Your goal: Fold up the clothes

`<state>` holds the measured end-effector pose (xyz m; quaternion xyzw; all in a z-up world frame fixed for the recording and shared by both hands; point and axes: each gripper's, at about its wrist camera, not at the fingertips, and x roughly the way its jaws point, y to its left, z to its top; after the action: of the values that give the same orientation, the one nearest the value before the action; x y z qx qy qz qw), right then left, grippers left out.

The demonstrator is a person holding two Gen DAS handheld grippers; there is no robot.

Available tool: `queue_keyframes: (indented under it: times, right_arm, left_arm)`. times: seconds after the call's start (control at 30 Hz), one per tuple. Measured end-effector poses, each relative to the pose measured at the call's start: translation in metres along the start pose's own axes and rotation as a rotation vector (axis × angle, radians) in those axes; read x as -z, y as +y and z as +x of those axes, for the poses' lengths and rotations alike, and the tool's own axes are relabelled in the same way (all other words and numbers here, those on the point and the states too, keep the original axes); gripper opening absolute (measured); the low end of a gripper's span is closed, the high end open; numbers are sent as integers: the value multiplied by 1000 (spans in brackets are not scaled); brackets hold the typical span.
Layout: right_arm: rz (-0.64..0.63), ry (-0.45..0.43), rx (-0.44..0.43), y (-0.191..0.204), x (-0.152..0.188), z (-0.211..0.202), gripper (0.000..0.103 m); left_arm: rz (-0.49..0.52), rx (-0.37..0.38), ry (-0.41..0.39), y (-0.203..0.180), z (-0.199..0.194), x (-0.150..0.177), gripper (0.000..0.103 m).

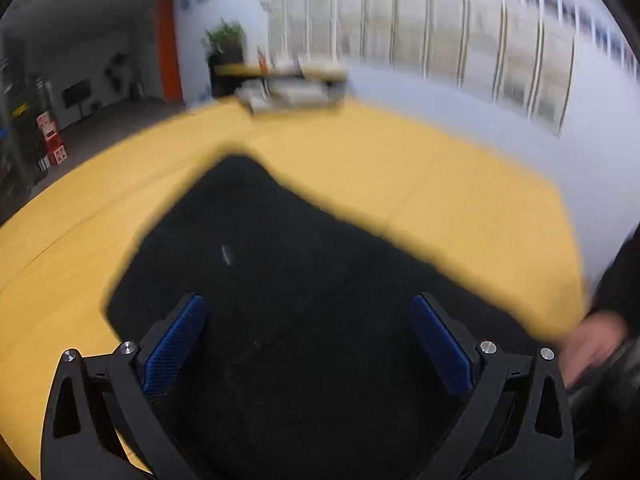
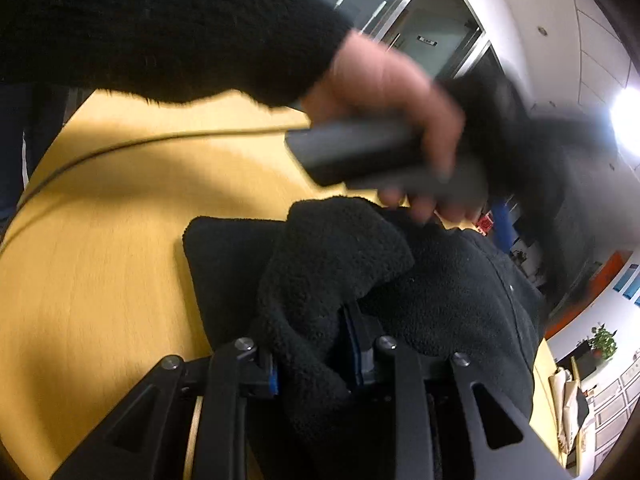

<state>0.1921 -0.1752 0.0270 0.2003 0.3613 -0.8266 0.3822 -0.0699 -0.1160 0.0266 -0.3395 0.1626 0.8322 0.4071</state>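
Note:
A black fleece garment lies on the yellow wooden table, and the left wrist view is blurred. My left gripper hangs just above the garment's near part, its blue pads wide apart and holding nothing. In the right wrist view, a thick fold of the same garment is bunched up between the fingers of my right gripper. That fold hides the right fingertips, and the blue pads press against it on both sides.
A person's hand in a black sleeve grips the left gripper's handle above the garment. A thin cable runs across the table. Beyond the table's far edge are a low shelf and a plant.

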Motion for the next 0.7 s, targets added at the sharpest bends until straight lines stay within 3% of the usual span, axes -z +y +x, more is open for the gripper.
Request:
queue_keyframes:
  times: [0.07, 0.13, 0.2, 0.27, 0.33, 0.43, 0.53, 0.63, 0.7]
  right_arm:
    - [39, -7, -54, -10, 1, -9, 35]
    - [120, -35, -170, -32, 3, -28, 44]
    - [201, -93, -243, -61, 8, -52, 58]
    - [289, -157, -267, -105, 14, -73, 89]
    - [370, -207, -279, -150, 16, -84, 98]
    - [411, -215, -303, -215, 20, -66, 103]
    - [411, -119, -362, -252, 42, -25, 103]
    - [384, 29, -407, -253, 62, 23, 103]
    - [358, 107, -439, -246, 72, 49, 103]
  left_arm:
    - [12, -14, 27, 0, 8, 8, 103]
    - [5, -17, 13, 0, 4, 9, 103]
    - [9, -27, 8, -1, -4, 19, 103]
    - [8, -36, -5, -1, -12, 26, 103]
    - [5, -44, -17, -1, -15, 30, 103]
    - [9, -62, -11, -1, -11, 34, 103]
    - [10, -84, 1, -6, -17, 35, 103]
    - [-8, -111, 8, -8, -18, 26, 103]
    - [6, -117, -38, -23, -43, 24, 103]
